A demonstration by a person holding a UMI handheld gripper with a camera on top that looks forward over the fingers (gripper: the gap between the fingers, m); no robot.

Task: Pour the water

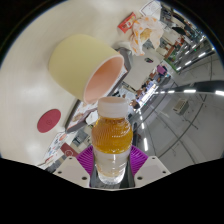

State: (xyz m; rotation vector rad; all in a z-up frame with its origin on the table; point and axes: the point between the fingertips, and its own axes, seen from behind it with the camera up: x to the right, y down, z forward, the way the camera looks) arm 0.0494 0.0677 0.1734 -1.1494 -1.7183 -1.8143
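A clear plastic bottle [112, 140] with orange liquid and an open neck stands between the two fingers of my gripper [112, 160]. Both purple pads [86, 157] press against its sides, so the gripper is shut on it. The view is rolled to one side. Just beyond the bottle's mouth is a pale yellow cup [86, 63] with a pink inside, seen lying on its side in the view, its open mouth turned toward the bottle. The cup's rim is close to the bottle's neck. No liquid shows between them.
The cup rests on a pale table surface [35, 95]. A dark red round spot [48, 120] lies on that surface. Beyond are a room with shelves, clutter [145, 35] and a bright floor or wall [180, 125].
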